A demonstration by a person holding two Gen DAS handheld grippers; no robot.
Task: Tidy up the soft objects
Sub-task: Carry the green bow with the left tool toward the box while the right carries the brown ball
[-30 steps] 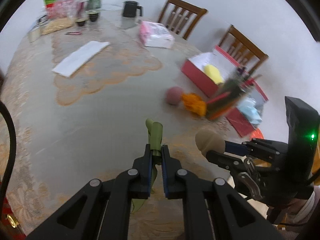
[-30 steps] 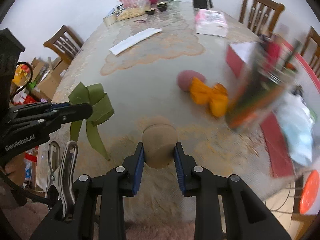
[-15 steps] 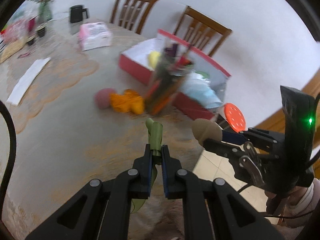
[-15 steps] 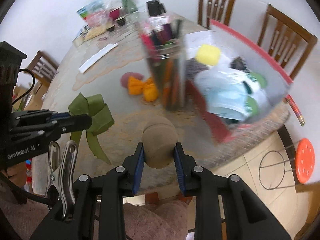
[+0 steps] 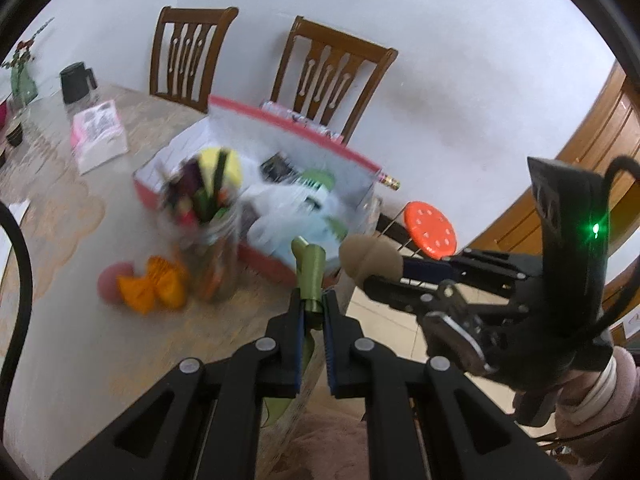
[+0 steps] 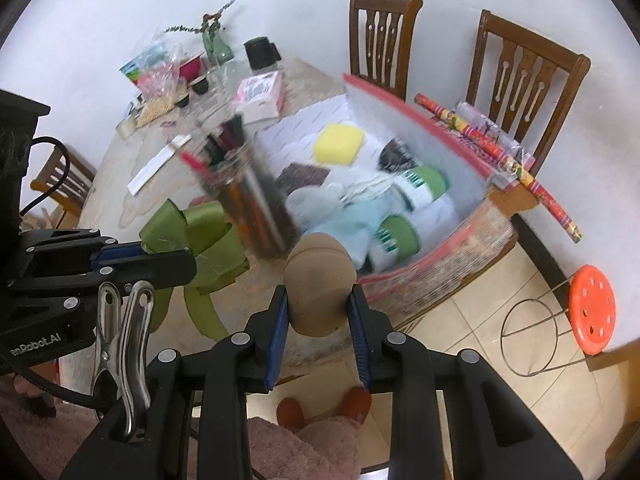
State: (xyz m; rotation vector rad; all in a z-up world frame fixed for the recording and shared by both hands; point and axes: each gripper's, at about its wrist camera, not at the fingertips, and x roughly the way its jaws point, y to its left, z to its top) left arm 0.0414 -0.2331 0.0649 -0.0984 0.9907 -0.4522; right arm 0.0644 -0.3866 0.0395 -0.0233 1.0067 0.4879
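1. In my left wrist view, at the far left, a pink ball [image 5: 114, 282] and an orange bow [image 5: 154, 286] lie touching on the table [image 5: 72, 340], both blurred.
2. Just right of them stands a clear jar of pens [image 5: 208, 240], smeared by motion blur.
3. Behind the jar sits the red-rimmed box [image 5: 296, 136], with a yellow sponge [image 5: 222, 166] in its left part and pale bags and green-labelled packs in its right part.
4. At lower centre my left gripper [image 5: 311, 312] is pinched tight on the green ribbon bow [image 5: 310, 272]; the ribbon stands up between the blue pads, in front of the box's near wall.
5. Right of it, my right gripper [image 5: 374, 270] reaches in from the right edge, clamped on the tan sponge ball [image 5: 370, 258].
6. In my right wrist view, my left gripper [image 6: 176, 258] comes in from the left, with the green ribbon bow [image 6: 196, 236] spread at its tip and its tails hanging down.
7. At centre my right gripper [image 6: 320, 312] stands narrow, its pads pressing both sides of the tan sponge ball [image 6: 320, 280], which sits in front of the box's near corner.
8. At upper right, two wooden chairs [image 6: 520, 76] stand behind the red-rimmed box [image 6: 440, 132]; an orange stool [image 6: 592, 308] stands on the tiled floor at lower right.
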